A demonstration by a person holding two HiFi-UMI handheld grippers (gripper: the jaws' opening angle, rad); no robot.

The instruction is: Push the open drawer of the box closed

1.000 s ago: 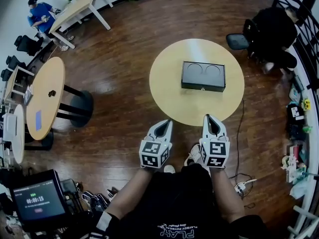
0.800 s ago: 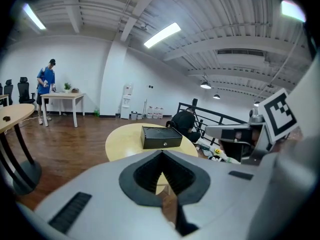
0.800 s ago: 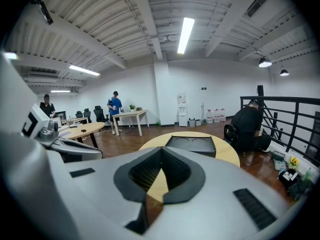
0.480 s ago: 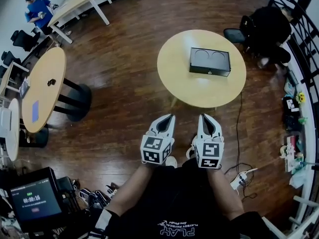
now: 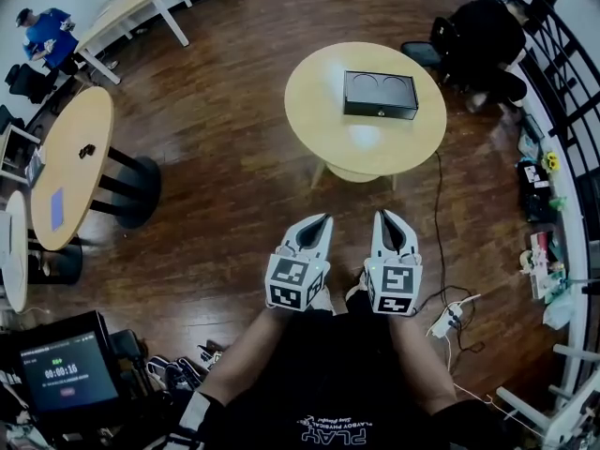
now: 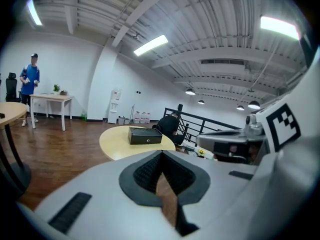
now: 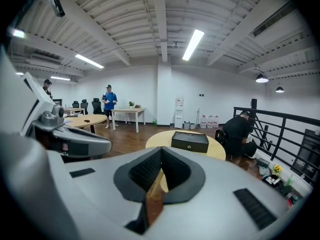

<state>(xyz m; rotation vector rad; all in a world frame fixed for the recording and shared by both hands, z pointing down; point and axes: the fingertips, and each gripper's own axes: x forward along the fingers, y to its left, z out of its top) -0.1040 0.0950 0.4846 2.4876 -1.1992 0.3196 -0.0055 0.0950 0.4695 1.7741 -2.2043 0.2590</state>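
Observation:
A black box point(image 5: 380, 95) lies on the round yellow table point(image 5: 328, 111), well ahead of me. Its front face shows a small round lock; I cannot tell whether a drawer stands out. It also shows as the box point(image 6: 145, 135) in the left gripper view and the box point(image 7: 190, 141) in the right gripper view. My left gripper point(image 5: 322, 220) and right gripper point(image 5: 386, 217) hang side by side over the wooden floor, far short of the table. Both are shut with nothing between their jaws.
A person in black point(image 5: 483, 36) crouches by a chair behind the table, next to a black railing point(image 5: 548, 45). Another round table point(image 5: 61, 162) stands at the left; a person in blue point(image 5: 42, 31) stands at the far left. A cable and power strip point(image 5: 445, 322) lie on the floor at right.
The table and box have drawn farther away in the head view and shifted up. Both grippers stay side by side and shut.

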